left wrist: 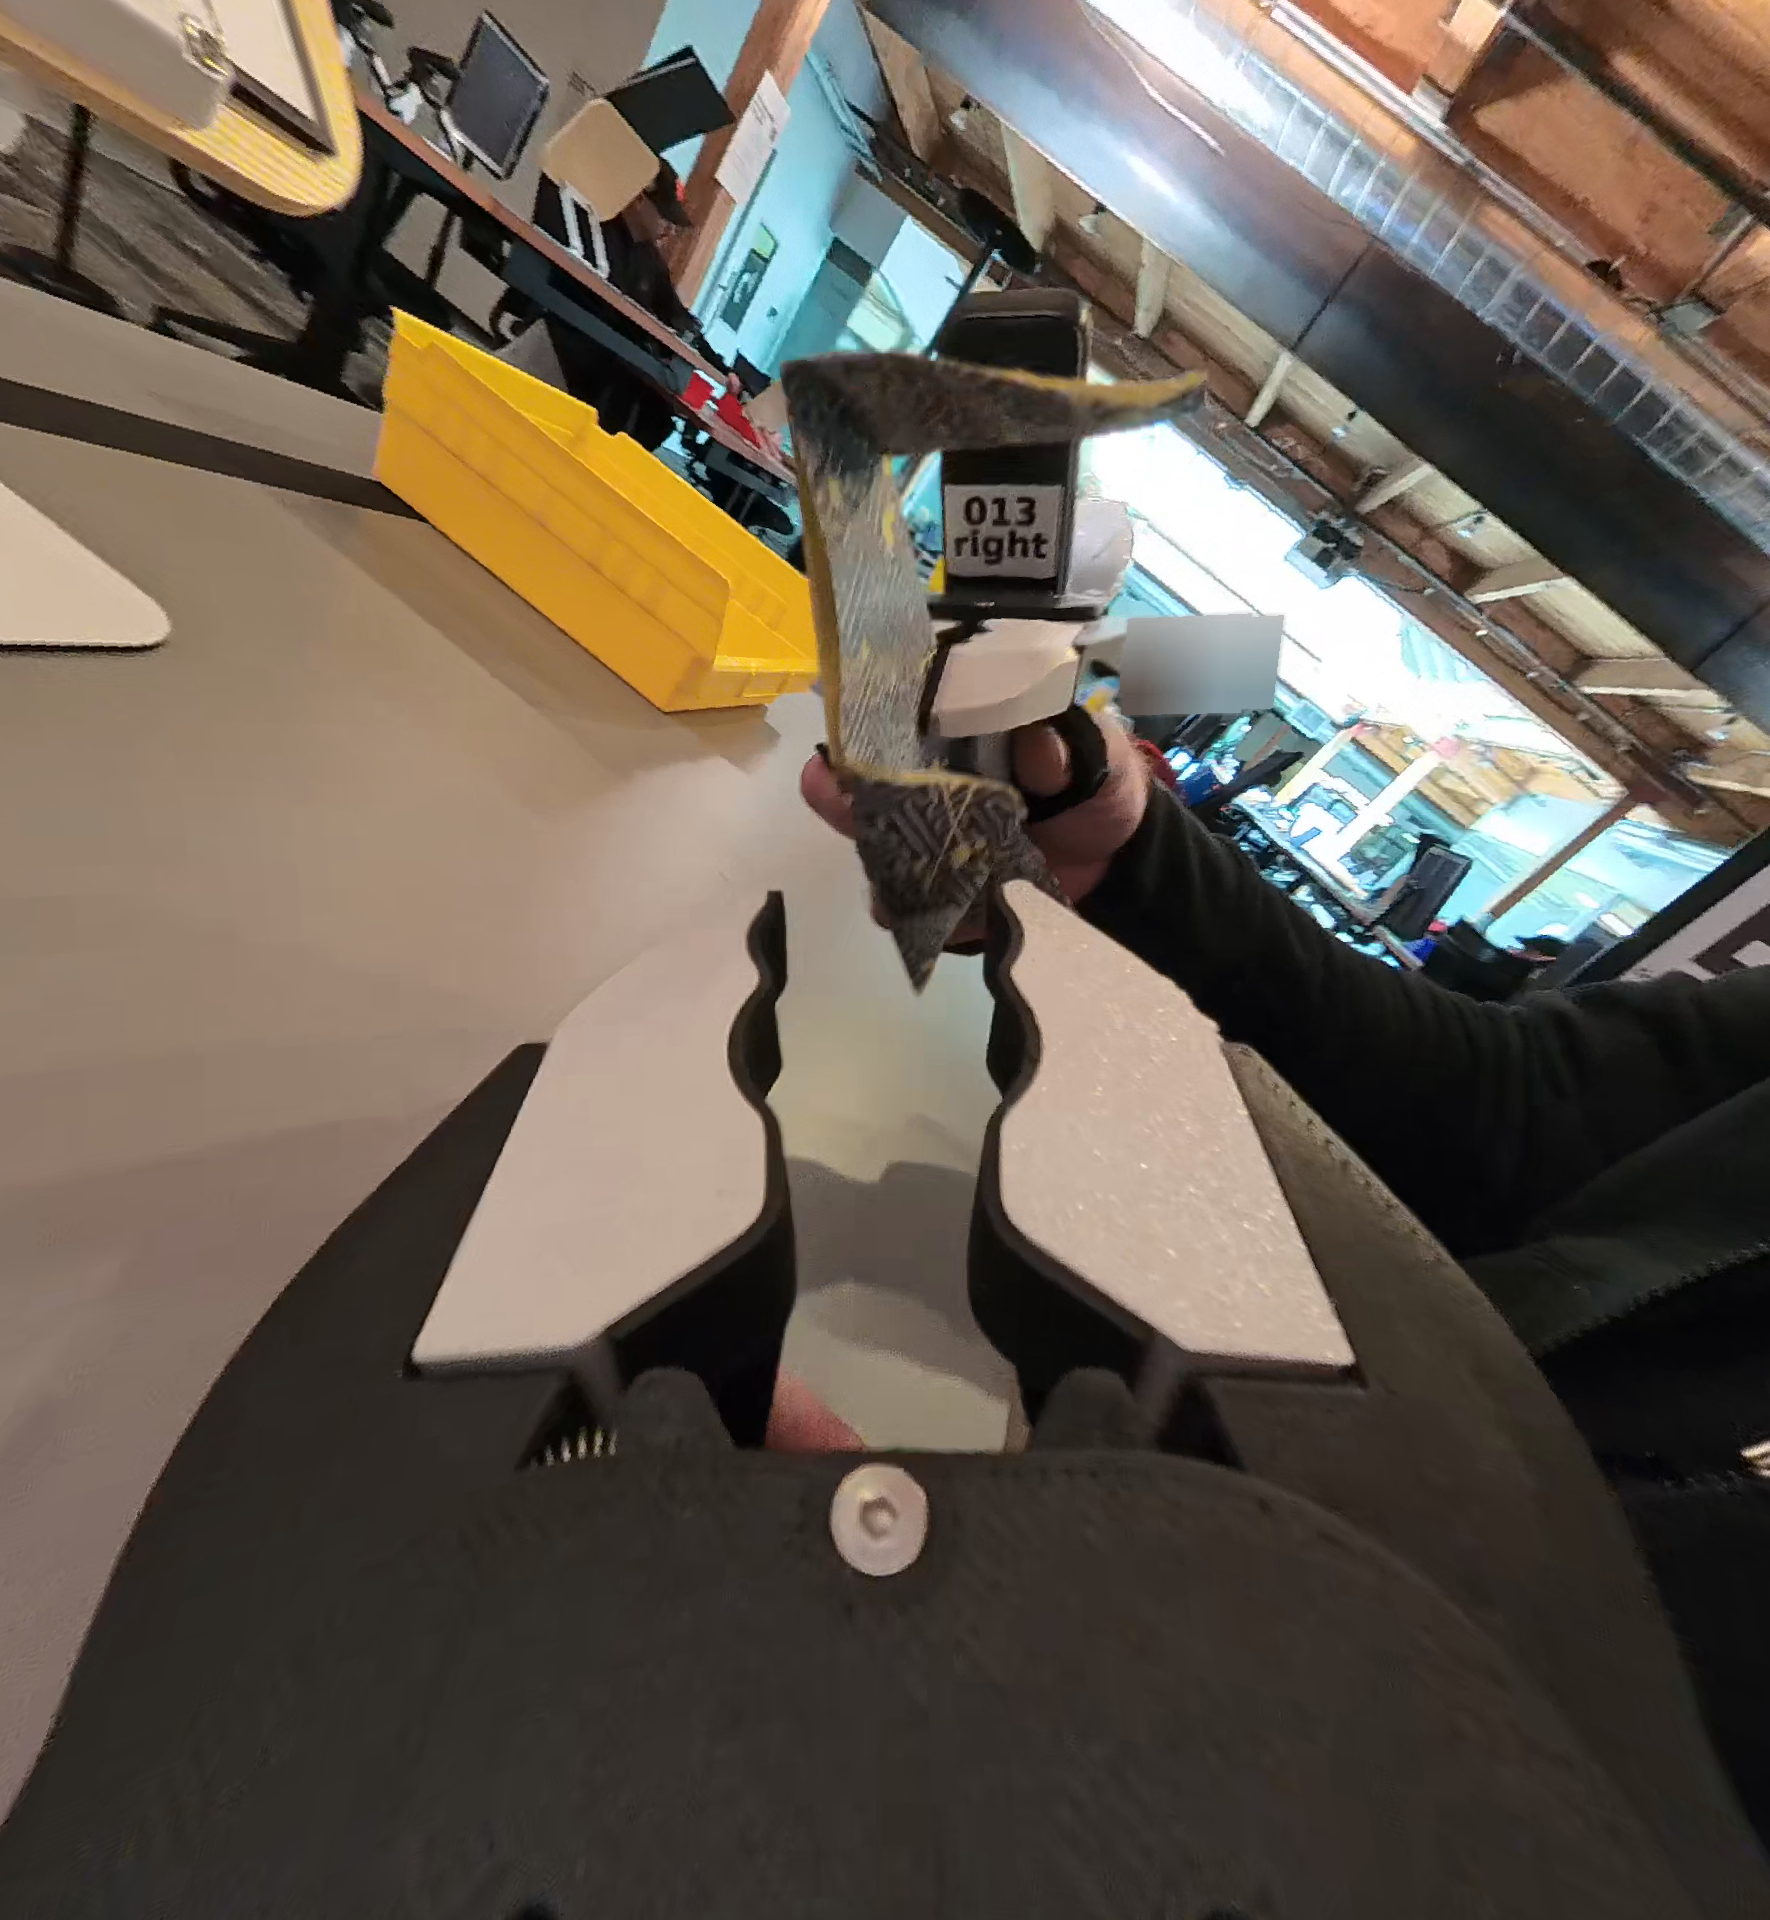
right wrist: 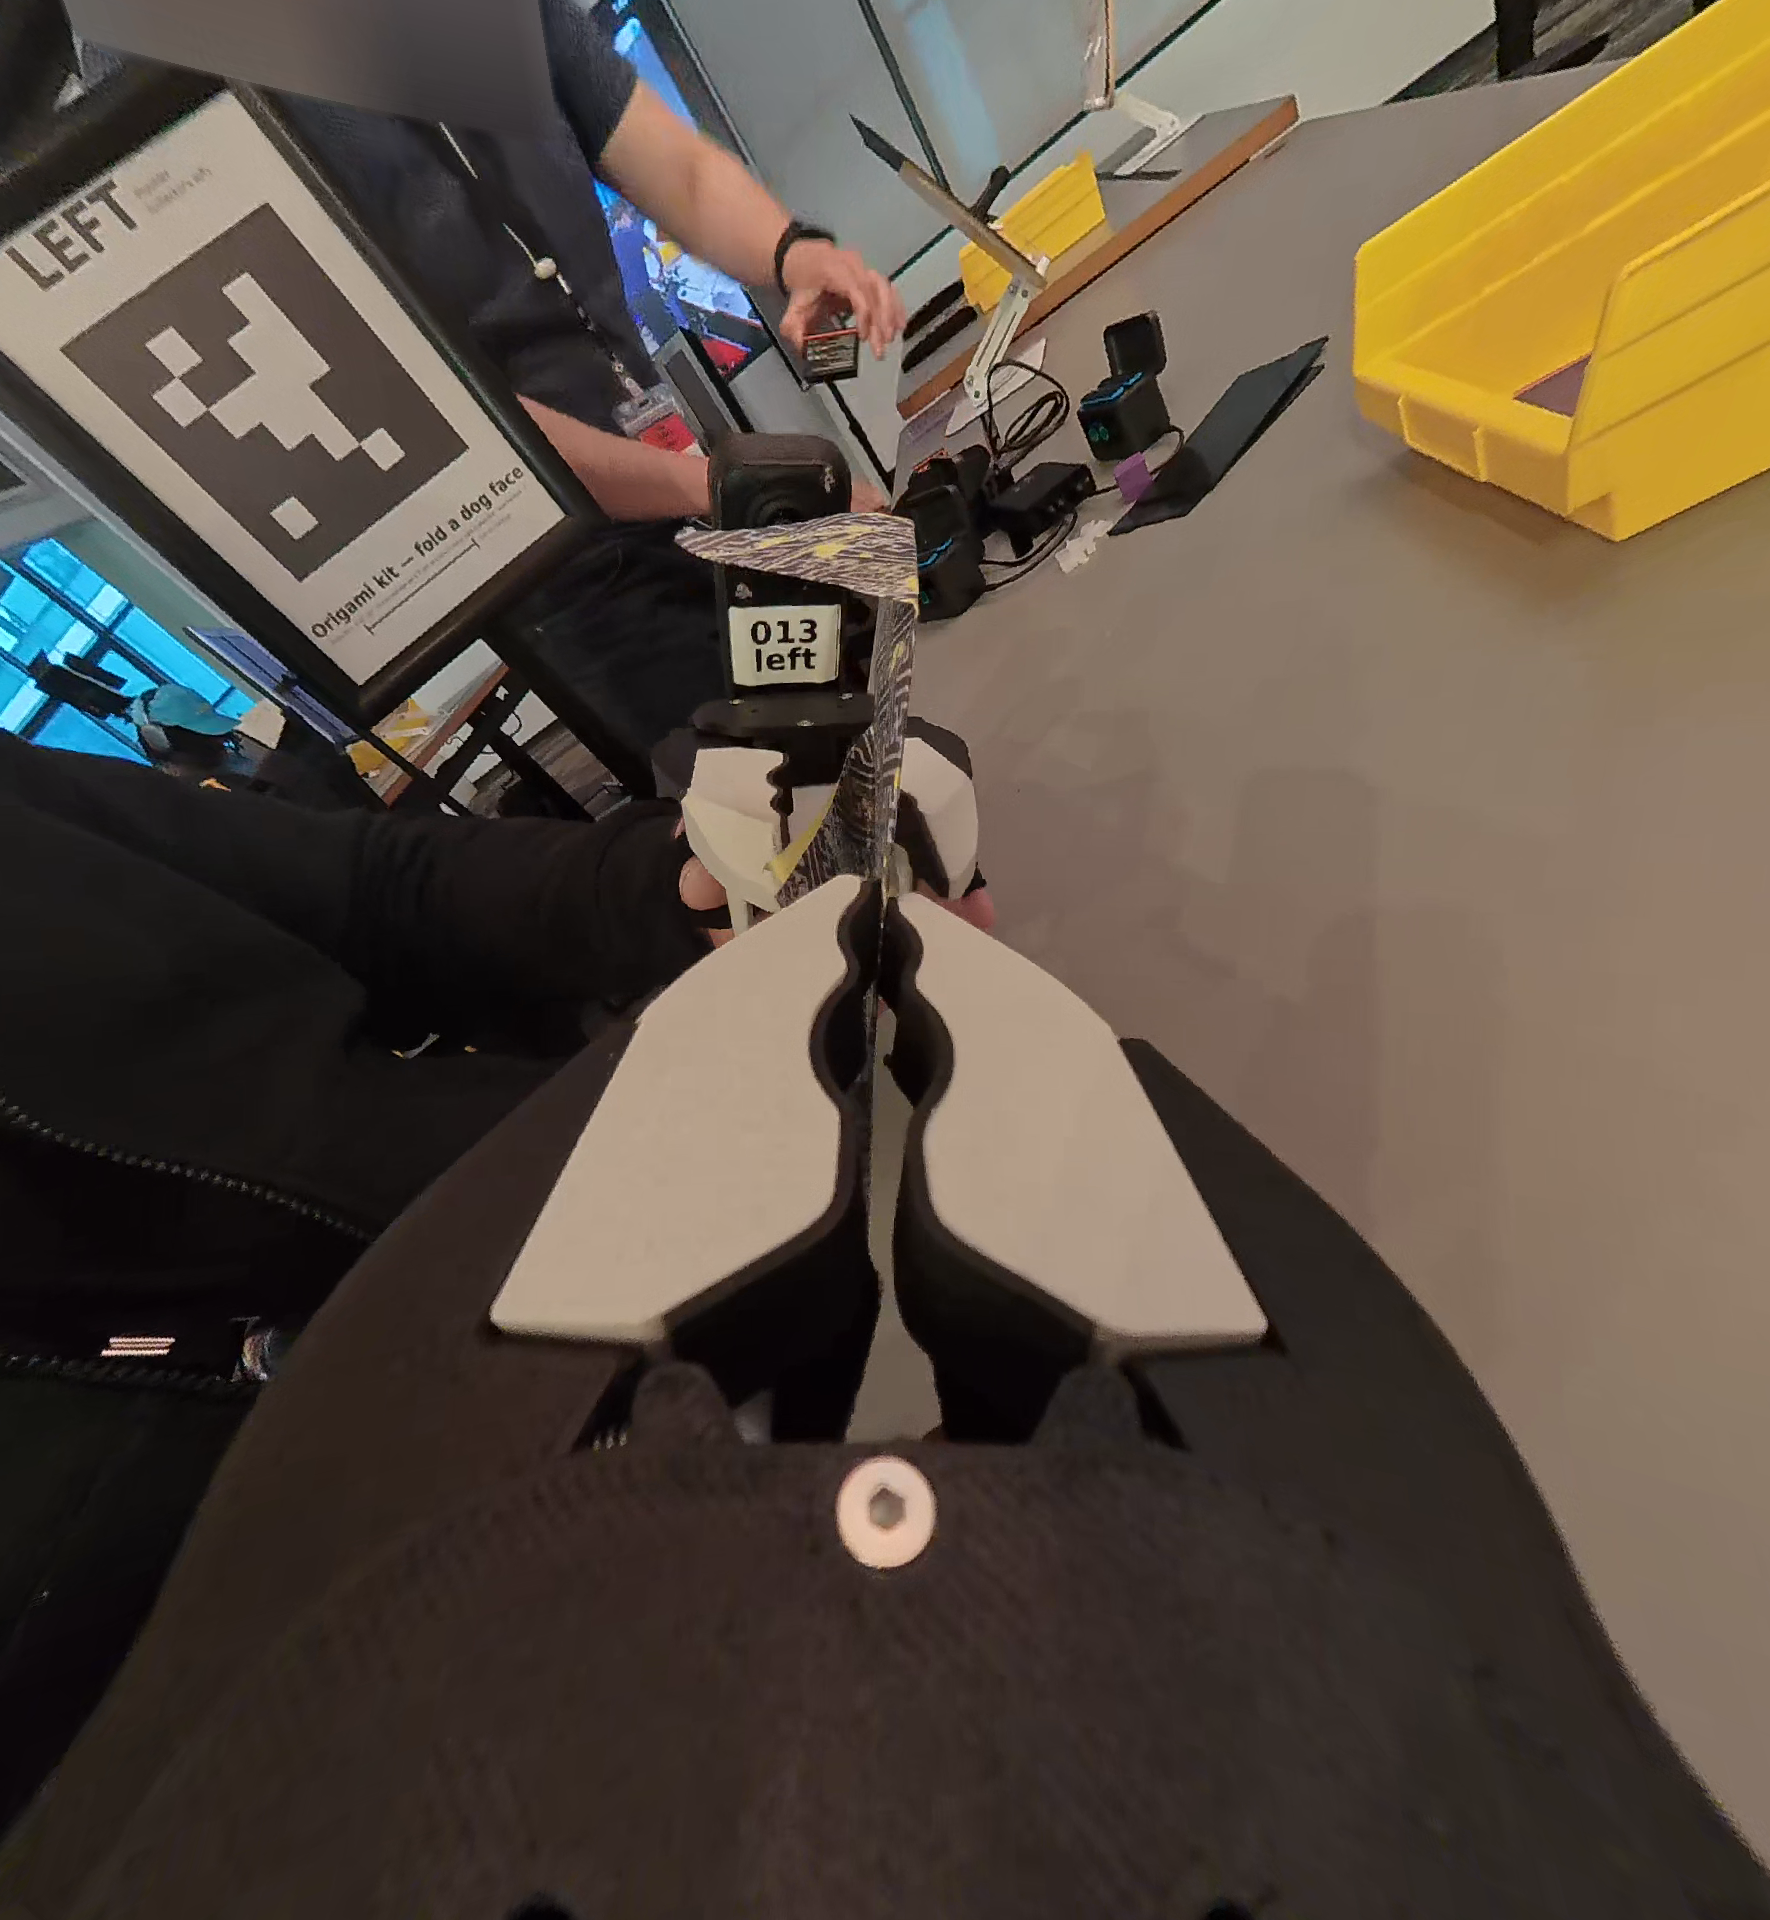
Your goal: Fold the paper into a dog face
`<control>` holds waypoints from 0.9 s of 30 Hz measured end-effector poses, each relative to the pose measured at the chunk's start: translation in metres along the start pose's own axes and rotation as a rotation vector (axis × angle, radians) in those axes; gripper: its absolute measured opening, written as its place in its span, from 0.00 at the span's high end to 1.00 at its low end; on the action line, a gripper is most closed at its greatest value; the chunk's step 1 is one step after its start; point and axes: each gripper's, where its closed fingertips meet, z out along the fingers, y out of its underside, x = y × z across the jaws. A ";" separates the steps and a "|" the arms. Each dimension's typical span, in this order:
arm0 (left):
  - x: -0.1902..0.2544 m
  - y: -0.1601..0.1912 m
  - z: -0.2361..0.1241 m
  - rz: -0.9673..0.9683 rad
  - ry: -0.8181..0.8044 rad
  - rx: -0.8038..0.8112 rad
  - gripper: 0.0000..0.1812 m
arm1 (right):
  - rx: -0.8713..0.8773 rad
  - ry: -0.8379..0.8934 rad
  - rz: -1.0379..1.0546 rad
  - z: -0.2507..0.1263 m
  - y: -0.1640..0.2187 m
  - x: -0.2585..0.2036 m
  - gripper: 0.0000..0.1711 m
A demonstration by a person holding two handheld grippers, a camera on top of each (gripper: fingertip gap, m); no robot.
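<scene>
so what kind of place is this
Probably a shared workshop or lab office: a grey worktable with a yellow parts bin, cameras and cables, desks with a monitor, and exposed ducting overhead.

grey table (right wrist: 1380, 831) | yellow bin (right wrist: 1608, 312) | blk electronics w/ cables (right wrist: 1047, 457)

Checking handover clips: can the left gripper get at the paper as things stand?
Probably yes. The left gripper is open, and the paper's lower tip hangs right at its fingers with nothing between. The right gripper holds the paper in the air.
</scene>
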 end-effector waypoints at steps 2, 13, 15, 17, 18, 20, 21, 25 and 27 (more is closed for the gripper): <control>-0.008 -0.001 -0.006 0.018 -0.046 0.006 0.80 | 0.020 0.001 0.002 -0.005 -0.007 0.003 1.00; -0.054 0.014 -0.045 0.237 -0.378 -0.140 0.71 | 0.087 0.045 0.020 -0.028 -0.032 0.032 1.00; -0.066 0.016 -0.055 0.272 -0.451 -0.158 0.72 | 0.106 0.070 0.026 -0.035 -0.037 0.040 1.00; -0.074 0.017 -0.062 0.310 -0.502 -0.188 0.72 | 0.133 0.089 0.033 -0.045 -0.044 0.047 1.00; -0.079 0.017 -0.067 0.334 -0.529 -0.205 0.72 | 0.149 0.101 0.037 -0.050 -0.048 0.051 1.00; -0.084 0.018 -0.073 0.357 -0.553 -0.228 0.72 | 0.179 0.121 0.053 -0.062 -0.056 0.057 1.00; -0.086 0.019 -0.076 0.358 -0.560 -0.243 0.71 | 0.181 0.138 0.063 -0.068 -0.058 0.062 1.00; -0.102 0.018 -0.089 0.400 -0.642 -0.288 0.70 | 0.204 0.194 0.063 -0.092 -0.066 0.074 1.00; -0.111 0.013 -0.094 0.434 -0.694 -0.309 0.70 | 0.217 0.221 0.059 -0.105 -0.069 0.080 1.00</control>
